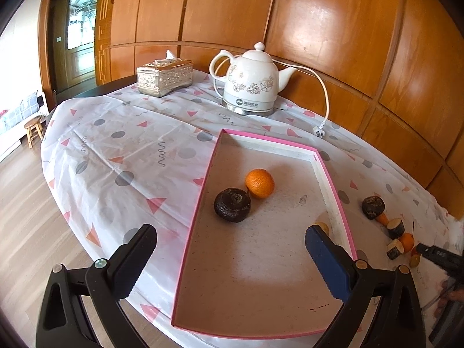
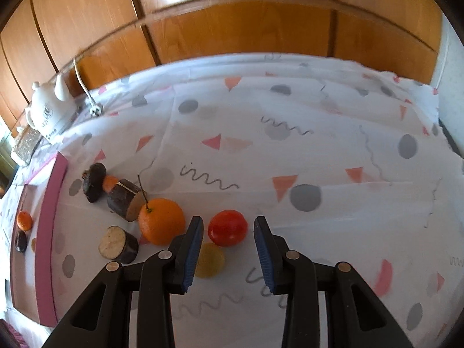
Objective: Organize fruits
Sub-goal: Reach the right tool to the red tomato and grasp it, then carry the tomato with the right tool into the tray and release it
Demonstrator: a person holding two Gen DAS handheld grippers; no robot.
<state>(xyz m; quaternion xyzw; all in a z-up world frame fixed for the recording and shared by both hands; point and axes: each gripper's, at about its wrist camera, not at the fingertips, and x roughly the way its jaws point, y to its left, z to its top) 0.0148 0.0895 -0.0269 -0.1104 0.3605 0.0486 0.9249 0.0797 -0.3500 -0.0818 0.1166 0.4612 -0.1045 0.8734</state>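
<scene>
A pink-rimmed tray (image 1: 200, 200) lies on the patterned tablecloth, holding an orange (image 1: 259, 183) and a dark round fruit (image 1: 232, 204). My left gripper (image 1: 230, 239) hangs wide open over the tray's near part, with nothing between its fingers. Right of the tray lie loose fruits: a stemmed orange (image 2: 161, 221), a red fruit (image 2: 228, 227), a small yellow fruit (image 2: 210, 261), two dark cut pieces (image 2: 119, 245) and a dark round fruit (image 2: 94, 185). My right gripper (image 2: 229, 219) hovers just short of the red fruit, which shows in the gap between its parted pads, untouched.
A white kettle (image 1: 249, 84) with its cord and plug (image 1: 319, 132) and a silver tissue box (image 1: 165, 76) stand at the table's far side by the wooden wall. A stool (image 1: 33, 130) stands on the floor to the left.
</scene>
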